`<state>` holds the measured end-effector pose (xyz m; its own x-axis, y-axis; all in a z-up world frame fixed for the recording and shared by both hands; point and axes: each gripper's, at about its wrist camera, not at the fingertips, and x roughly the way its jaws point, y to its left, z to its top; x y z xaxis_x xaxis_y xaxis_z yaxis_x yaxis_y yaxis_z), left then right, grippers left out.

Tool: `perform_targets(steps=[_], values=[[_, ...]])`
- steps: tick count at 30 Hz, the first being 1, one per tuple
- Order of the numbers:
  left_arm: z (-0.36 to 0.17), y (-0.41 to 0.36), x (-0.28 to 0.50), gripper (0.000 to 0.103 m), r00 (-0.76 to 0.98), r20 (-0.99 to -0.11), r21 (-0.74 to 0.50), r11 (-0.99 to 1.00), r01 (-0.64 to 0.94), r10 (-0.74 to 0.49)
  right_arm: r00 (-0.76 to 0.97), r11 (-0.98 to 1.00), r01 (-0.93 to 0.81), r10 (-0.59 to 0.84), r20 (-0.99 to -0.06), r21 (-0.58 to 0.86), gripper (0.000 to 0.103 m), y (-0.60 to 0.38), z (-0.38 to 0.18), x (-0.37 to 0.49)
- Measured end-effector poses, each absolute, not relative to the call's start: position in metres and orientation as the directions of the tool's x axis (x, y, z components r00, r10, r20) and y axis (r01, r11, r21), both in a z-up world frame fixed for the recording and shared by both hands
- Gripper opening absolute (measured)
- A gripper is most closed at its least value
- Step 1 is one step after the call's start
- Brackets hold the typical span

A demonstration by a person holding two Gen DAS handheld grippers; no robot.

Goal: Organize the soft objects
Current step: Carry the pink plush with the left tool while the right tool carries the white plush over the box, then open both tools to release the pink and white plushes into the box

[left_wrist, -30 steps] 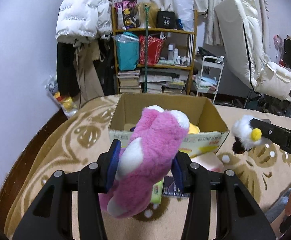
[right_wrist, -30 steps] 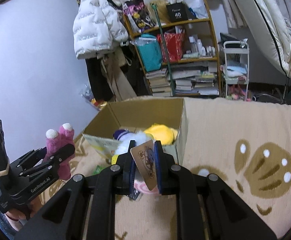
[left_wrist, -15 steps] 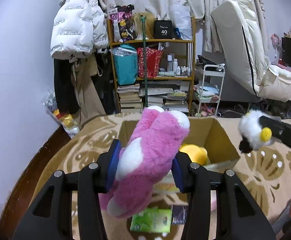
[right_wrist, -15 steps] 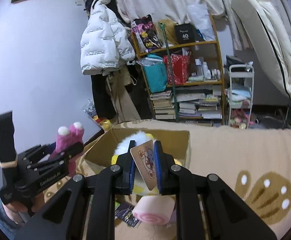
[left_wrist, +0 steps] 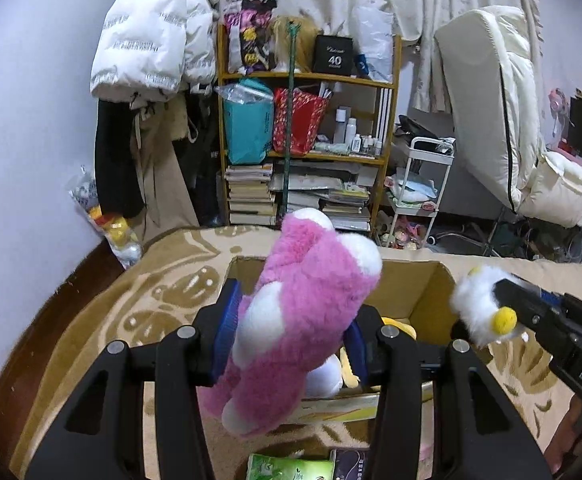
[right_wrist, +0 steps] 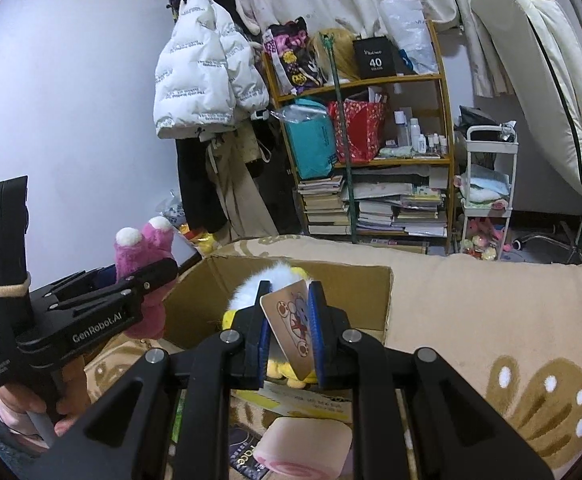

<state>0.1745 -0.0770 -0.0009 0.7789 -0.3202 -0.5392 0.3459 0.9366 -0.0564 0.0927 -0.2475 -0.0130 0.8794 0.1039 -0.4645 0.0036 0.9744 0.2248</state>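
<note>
My left gripper [left_wrist: 289, 338] is shut on a pink and white plush toy [left_wrist: 303, 312] and holds it above the near edge of an open cardboard box [left_wrist: 431, 292] on the patterned bedspread. It also shows in the right wrist view [right_wrist: 139, 280]. My right gripper [right_wrist: 289, 334] is shut on a small white and yellow plush [right_wrist: 279, 276] with a card tag [right_wrist: 291, 328], held over the box [right_wrist: 331, 280]. That plush shows at the right in the left wrist view [left_wrist: 479, 308]. A yellow plush [left_wrist: 401, 328] lies inside the box.
A pink roll-shaped soft item [right_wrist: 307, 448], a green packet [left_wrist: 287, 468] and a dark packet [right_wrist: 243, 456] lie on the bedspread in front of the box. A cluttered shelf [left_wrist: 307, 140], hanging coats [left_wrist: 151, 40] and a white cart [left_wrist: 415, 200] stand beyond the bed.
Both grippers have risen and moved forward with their toys, from in front of the box to above it. The box interior now shows lower in both views.
</note>
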Motion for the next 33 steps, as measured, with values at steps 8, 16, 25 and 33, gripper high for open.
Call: perform_targets(steps=[8,16,25,33], values=[[-0.017,-0.08,0.191,0.051,0.742,-0.588,-0.074,0.935,0.346,-0.321,0.852,0.982,0.02,0.083,-0.518,0.189,0.019,-0.247,-0.032,0.109],[-0.024,-0.078,0.191,0.065,0.748,-0.606,-0.039,0.949,0.312,-0.271,0.82,0.981,0.029,0.086,-0.566,0.191,0.021,-0.25,-0.044,0.116],[-0.021,-0.075,0.18,0.086,0.766,-0.604,0.022,0.956,0.294,-0.222,0.81,0.979,0.025,0.098,-0.578,0.202,0.022,-0.253,-0.048,0.116],[-0.013,-0.064,0.164,0.096,0.779,-0.599,0.074,0.956,0.283,-0.184,0.824,0.979,0.021,0.098,-0.558,0.203,0.024,-0.251,-0.043,0.108]])
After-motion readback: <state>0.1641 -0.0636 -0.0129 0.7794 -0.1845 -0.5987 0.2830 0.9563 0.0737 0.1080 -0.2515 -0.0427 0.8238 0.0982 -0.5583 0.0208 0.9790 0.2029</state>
